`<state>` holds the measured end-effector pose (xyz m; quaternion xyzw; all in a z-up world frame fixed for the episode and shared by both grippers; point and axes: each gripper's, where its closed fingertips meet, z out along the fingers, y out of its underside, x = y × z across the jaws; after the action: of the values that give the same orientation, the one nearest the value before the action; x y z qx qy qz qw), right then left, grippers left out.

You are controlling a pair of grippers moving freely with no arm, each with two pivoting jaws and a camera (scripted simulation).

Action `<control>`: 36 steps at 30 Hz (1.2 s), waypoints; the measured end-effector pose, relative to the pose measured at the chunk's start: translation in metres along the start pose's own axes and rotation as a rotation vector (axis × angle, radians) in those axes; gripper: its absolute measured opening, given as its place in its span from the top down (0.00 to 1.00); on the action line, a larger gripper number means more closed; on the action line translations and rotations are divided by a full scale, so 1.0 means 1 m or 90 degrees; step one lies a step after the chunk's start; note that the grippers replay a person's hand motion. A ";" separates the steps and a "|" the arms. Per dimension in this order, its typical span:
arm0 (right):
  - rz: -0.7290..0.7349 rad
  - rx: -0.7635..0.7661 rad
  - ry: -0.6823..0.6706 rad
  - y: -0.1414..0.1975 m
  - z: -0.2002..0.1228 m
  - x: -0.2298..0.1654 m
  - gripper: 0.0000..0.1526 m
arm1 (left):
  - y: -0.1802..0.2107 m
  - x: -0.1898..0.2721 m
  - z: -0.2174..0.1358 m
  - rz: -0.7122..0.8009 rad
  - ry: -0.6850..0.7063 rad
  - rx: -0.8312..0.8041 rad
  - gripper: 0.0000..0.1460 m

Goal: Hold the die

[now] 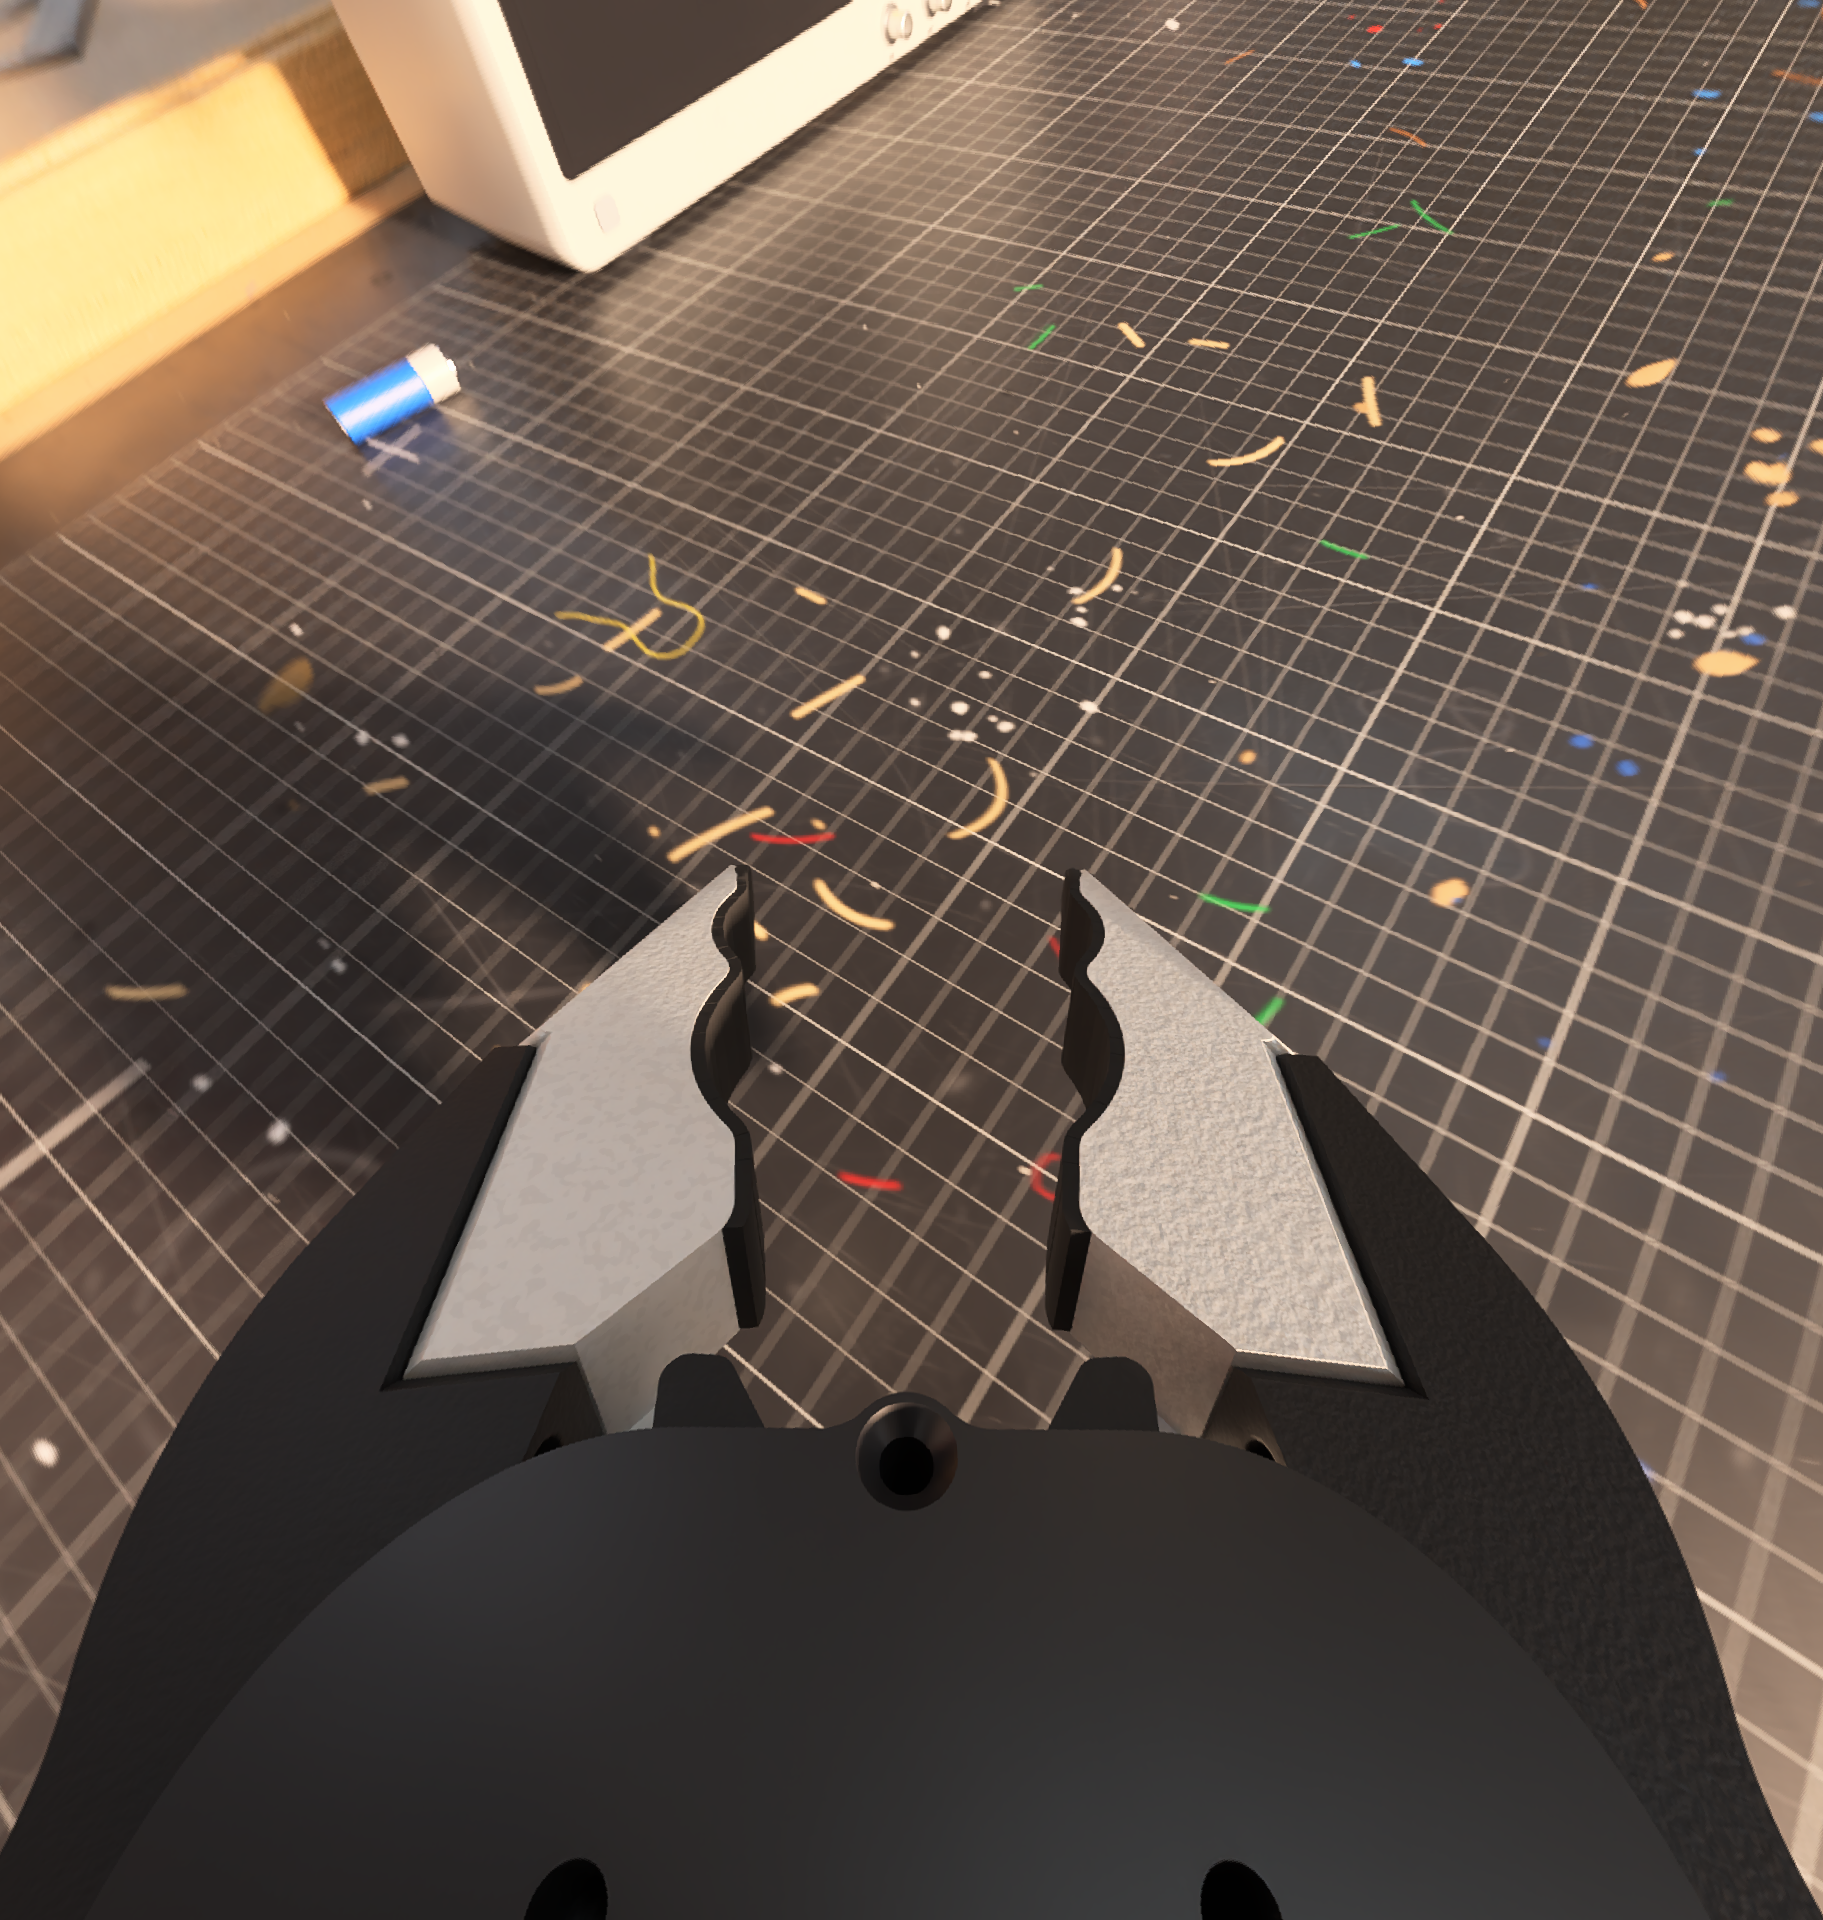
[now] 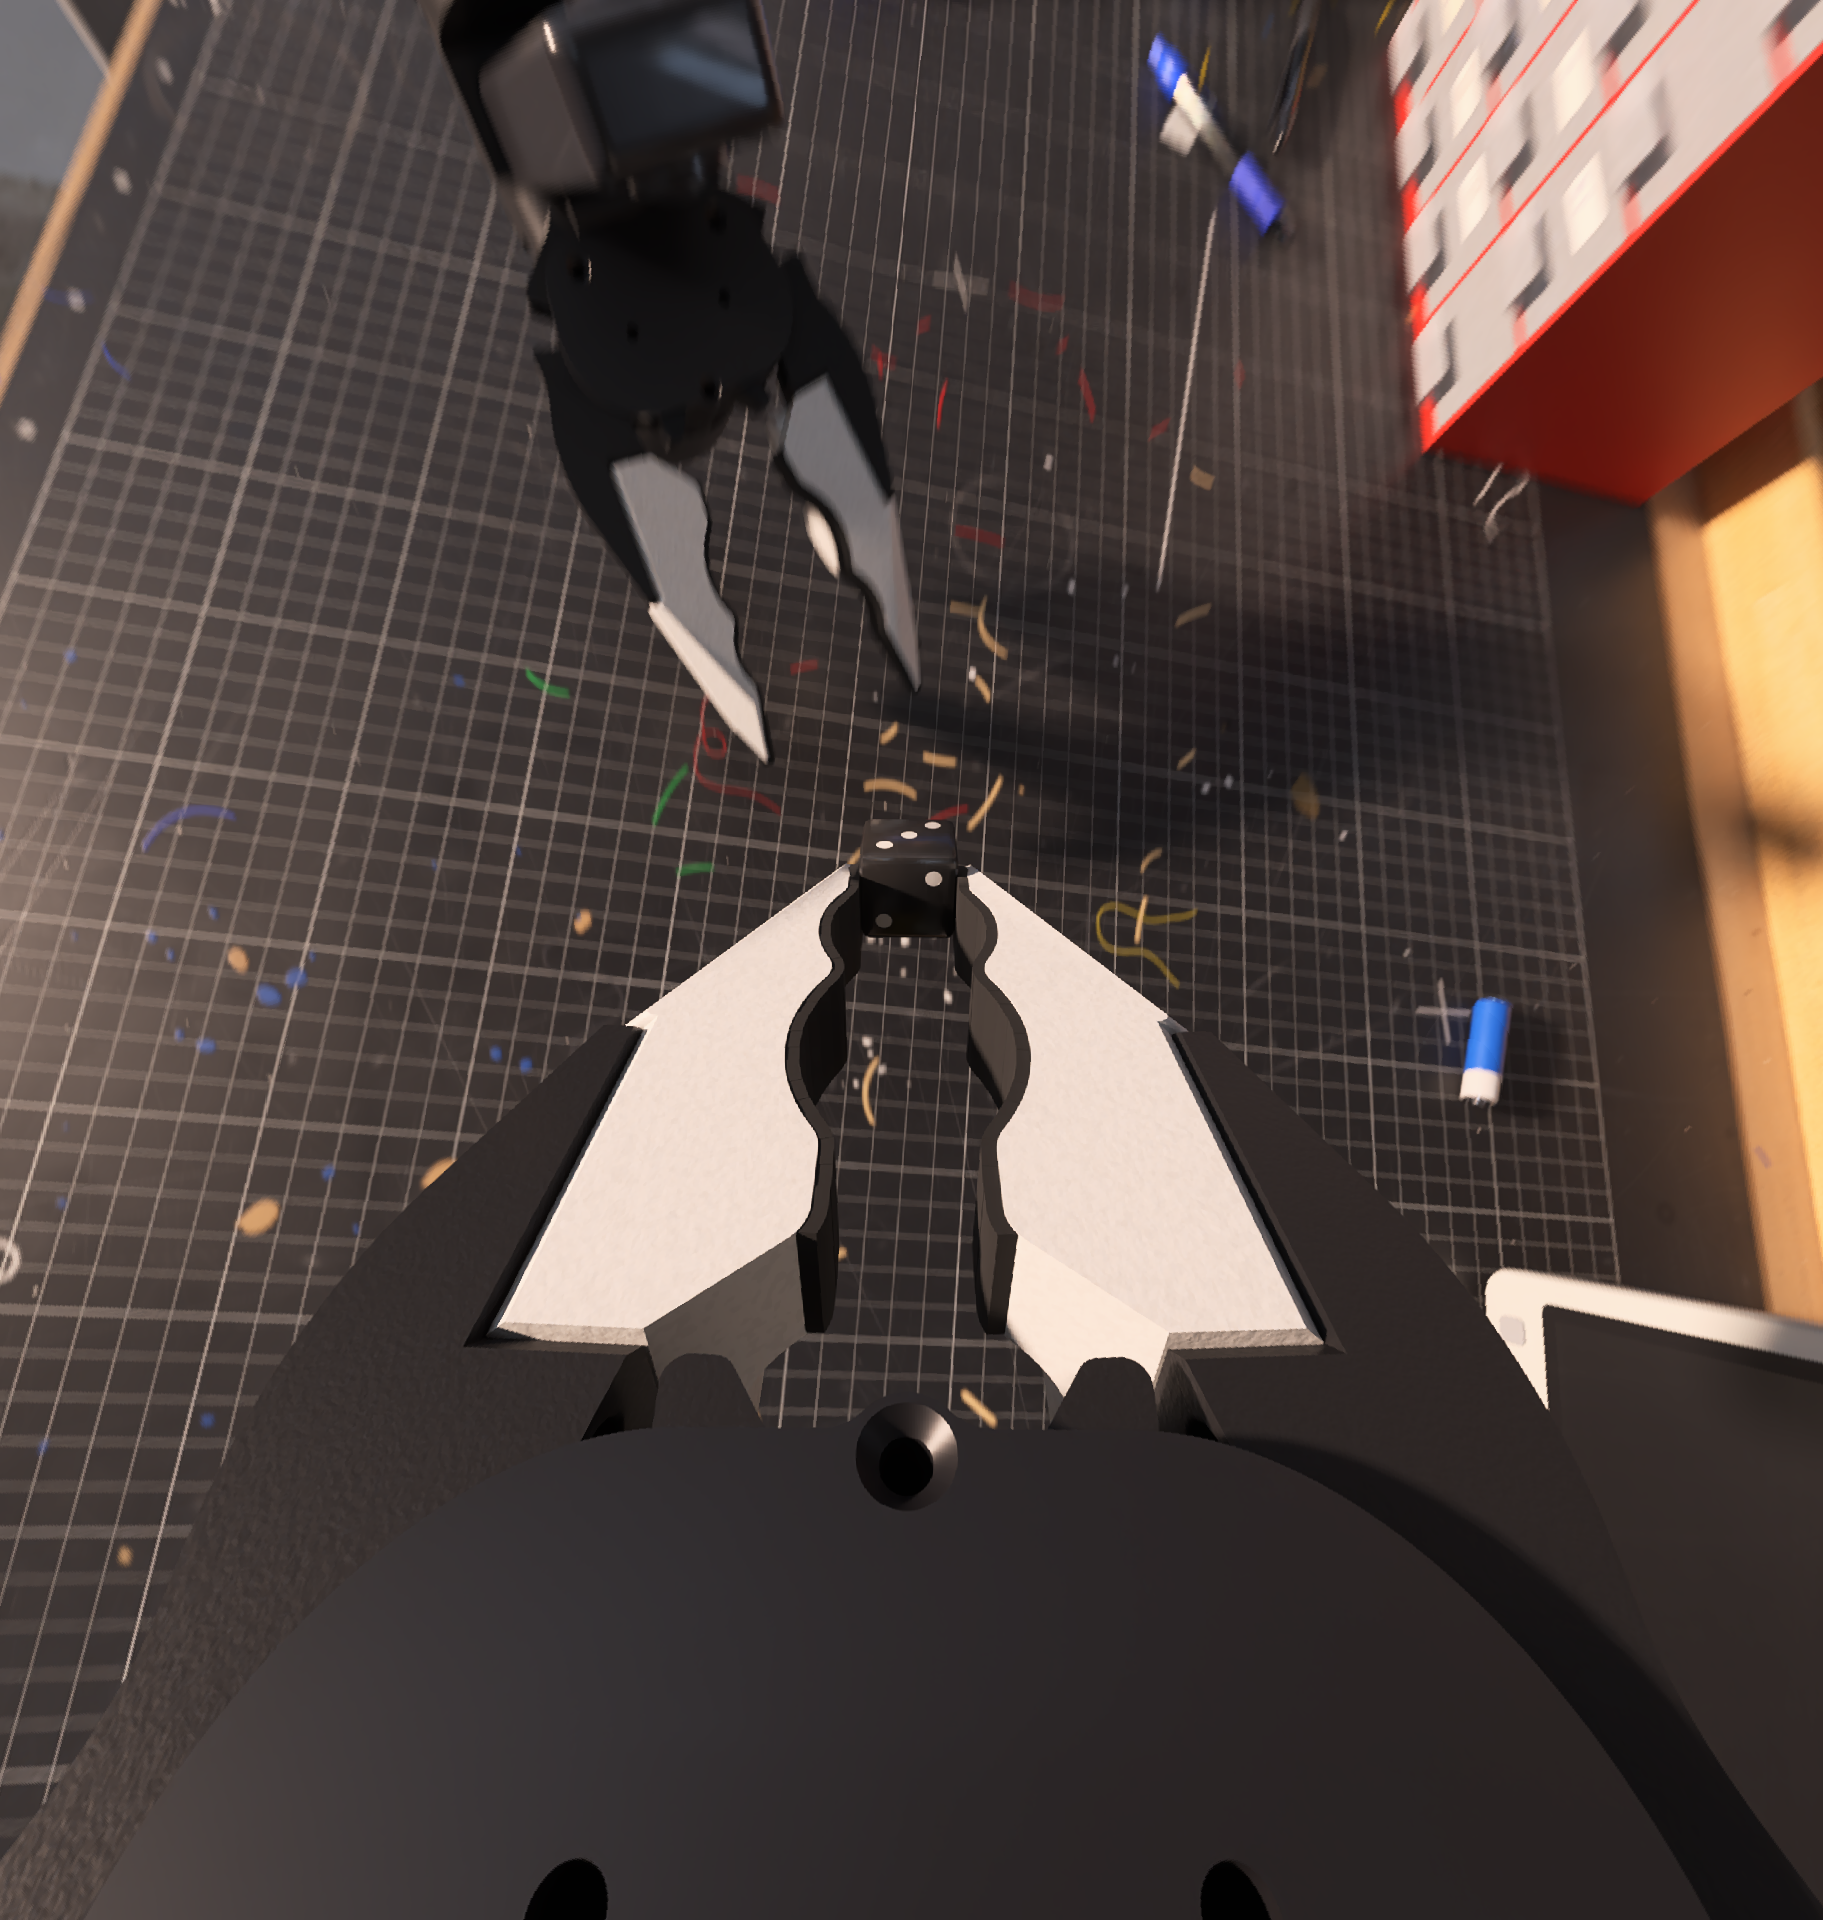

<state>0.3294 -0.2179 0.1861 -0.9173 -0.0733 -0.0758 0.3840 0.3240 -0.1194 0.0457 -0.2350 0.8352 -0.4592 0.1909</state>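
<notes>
A small black die (image 2: 908, 879) with white pips sits between the fingertips of my right gripper (image 2: 908, 873), which is shut on it above the dark gridded cutting mat (image 2: 263, 623). My left gripper (image 1: 907, 883) is open and empty, its jaws well apart over the mat (image 1: 1302, 623). The die does not show in the left wrist view. The left gripper also shows in the right wrist view (image 2: 834, 717), farther off, open, pointing down toward the die.
A blue and white battery (image 1: 393, 393) lies on the mat near a white device with a dark screen (image 1: 616, 114); the battery also shows in the right wrist view (image 2: 1483, 1049). A red box (image 2: 1634, 239) and blue-capped pens (image 2: 1213, 135) lie far off. Wire scraps litter the mat.
</notes>
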 end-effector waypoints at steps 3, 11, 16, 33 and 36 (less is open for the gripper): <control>0.009 -0.047 -0.038 0.021 0.005 0.006 0.89 | -0.001 -0.012 0.010 0.040 0.015 -0.026 0.58; 0.026 -0.094 -0.079 0.063 0.017 -0.003 0.89 | 0.009 -0.019 0.055 0.056 0.087 -0.130 0.61; 0.062 -0.103 -0.058 0.074 0.031 0.006 0.89 | 0.006 -0.015 0.057 0.081 0.062 -0.123 0.65; 0.084 -0.170 -0.094 0.072 0.070 0.010 0.89 | -0.012 0.000 0.034 -0.087 0.127 -0.026 0.61; 0.087 -0.161 -0.100 0.072 0.069 0.004 0.89 | -0.016 -0.003 0.041 -0.104 0.104 -0.026 0.62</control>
<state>0.3533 -0.2182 0.0886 -0.9642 -0.0305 0.0134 0.2630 0.3520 -0.1524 0.0393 -0.2681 0.8351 -0.4737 0.0794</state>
